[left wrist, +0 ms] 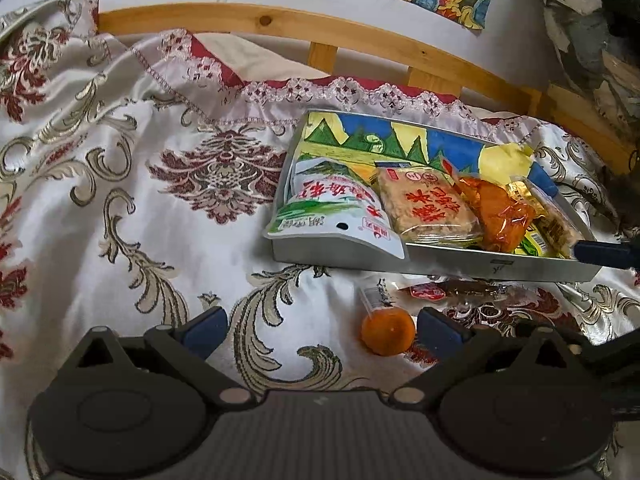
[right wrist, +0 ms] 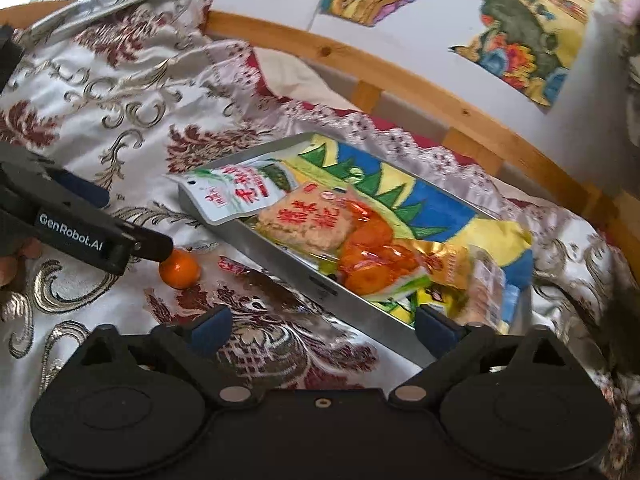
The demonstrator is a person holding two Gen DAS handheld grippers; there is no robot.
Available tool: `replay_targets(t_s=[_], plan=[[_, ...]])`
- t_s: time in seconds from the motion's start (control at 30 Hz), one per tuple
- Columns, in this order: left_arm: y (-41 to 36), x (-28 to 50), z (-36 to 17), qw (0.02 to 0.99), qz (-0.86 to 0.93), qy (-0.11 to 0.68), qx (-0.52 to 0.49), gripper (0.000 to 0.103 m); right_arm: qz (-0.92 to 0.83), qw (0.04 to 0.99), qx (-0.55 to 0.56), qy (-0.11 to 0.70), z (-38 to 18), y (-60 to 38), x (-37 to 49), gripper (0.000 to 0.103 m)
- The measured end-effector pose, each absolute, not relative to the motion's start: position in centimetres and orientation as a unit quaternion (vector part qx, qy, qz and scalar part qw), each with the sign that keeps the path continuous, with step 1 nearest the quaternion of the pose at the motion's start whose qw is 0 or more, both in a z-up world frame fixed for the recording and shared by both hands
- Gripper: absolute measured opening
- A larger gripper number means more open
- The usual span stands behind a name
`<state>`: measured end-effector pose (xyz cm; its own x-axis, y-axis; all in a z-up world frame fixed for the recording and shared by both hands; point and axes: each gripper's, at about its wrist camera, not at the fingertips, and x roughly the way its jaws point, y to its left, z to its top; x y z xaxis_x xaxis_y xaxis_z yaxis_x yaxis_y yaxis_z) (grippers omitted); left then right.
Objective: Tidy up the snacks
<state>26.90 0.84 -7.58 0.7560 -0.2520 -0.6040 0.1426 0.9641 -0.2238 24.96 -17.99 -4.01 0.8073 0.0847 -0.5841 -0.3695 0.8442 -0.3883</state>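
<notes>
Seeing both grippers' jaws apart, holding nothing. Left gripper (left wrist: pixel 322 330) just beside orange (left wrist: pixel 387 331) on bedspread (left wrist: pixel 120 200). Right gripper (right wrist: pixel 323 326) at tray (right wrist: pixel 280 252) edge; snack packs inside.

patterned bedspread (left wrist: pixel 120 200), wooden bed rail (left wrist: pixel 280 24), wall drawings (right wrist: pixel 520 32)

A tray (left wrist: pixel 400 258) is set on the bedcloth (left wrist: pixel 160 208), w/ a wooden rail (left wrist: pixel 280 20) behind it. In the tray, L to R, are laid a pouch (left wrist: pixel 332 208), a rice cake pack (left wrist: pixel 428 208), a sauce pack (left wrist: pixel 500 216) & a small packet (left wrist: pixel 556 224). The pouch is hung over the tray's front left corner. Before the tray, on the cloth, a mandarin (left wrist: pixel 387 331) is placed, w/ a flat wrapper (left wrist: pixel 460 290) just behind and R of it.
</notes>
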Motion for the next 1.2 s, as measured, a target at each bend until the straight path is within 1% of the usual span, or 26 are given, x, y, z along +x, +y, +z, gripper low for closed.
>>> replay_targets(t_s=[0.07, 0.3, 0.33, 0.43, 0.53, 0.8, 0.87, 0.9, 0.93, 0.97, 1.13, 1.2], plan=[[1.1, 27.1, -7.7, 0.931, -0.106, 0.338, -0.093, 0.103, 0.130, 0.911, -0.261, 0.290, -4.5, -17.5, 25.7, 0.085], [1.5, 27.3, -8.0, 0.926, -0.105, 0.345, -0.112, 0.103, 0.158, 0.893, -0.292, 0.304, -5.3, -16.2, 27.3, 0.068], [1.5, 27.3, -8.0, 0.926, -0.106, 0.345, -0.113, 0.103, 0.157, 0.891, -0.297, 0.306, -5.5, -15.9, 27.4, 0.063], [1.5, 27.2, -8.0, 0.926, -0.110, 0.344, -0.114, 0.103, 0.164, 0.886, -0.310, 0.305, -5.8, -15.1, 27.4, 0.062], [1.4, 27.2, -8.1, 0.926, -0.111, 0.343, -0.112, 0.103, 0.175, 0.874, -0.326, 0.314, -6.4, -14.3, 27.6, 0.044], [1.4, 27.1, -8.2, 0.926, -0.121, 0.338, -0.115, 0.103, 0.172, 0.862, -0.353, 0.320, -7.5, -13.1, 28.7, 0.043], [1.3, 27.0, -8.2, 0.926, -0.130, 0.335, -0.113, 0.102, 0.166, 0.860, -0.364, 0.316, -8.0, -12.8, 28.6, 0.038], [1.2, 26.9, -8.2, 0.927, -0.134, 0.333, -0.111, 0.102, 0.161, 0.861, -0.367, 0.313, -8.1, -12.7, 28.5, 0.037], [1.1, 26.9, -8.1, 0.927, -0.137, 0.331, -0.109, 0.102, 0.157, 0.863, -0.367, 0.310, -8.1, -12.7, 28.3, 0.031], [1.0, 26.8, -8.1, 0.928, -0.140, 0.329, -0.107, 0.102, 0.152, 0.864, -0.370, 0.307, -8.2, -12.7, 28.2, 0.023], [0.7, 26.5, -8.0, 0.932, -0.151, 0.315, -0.096, 0.102, 0.142, 0.870, -0.380, 0.279, -7.7, -13.6, 26.8, 0.020], [0.5, 26.5, -8.0, 0.933, -0.155, 0.312, -0.090, 0.102, 0.134, 0.881, -0.367, 0.266, -7.1, -14.4, 26.0, 0.016]])
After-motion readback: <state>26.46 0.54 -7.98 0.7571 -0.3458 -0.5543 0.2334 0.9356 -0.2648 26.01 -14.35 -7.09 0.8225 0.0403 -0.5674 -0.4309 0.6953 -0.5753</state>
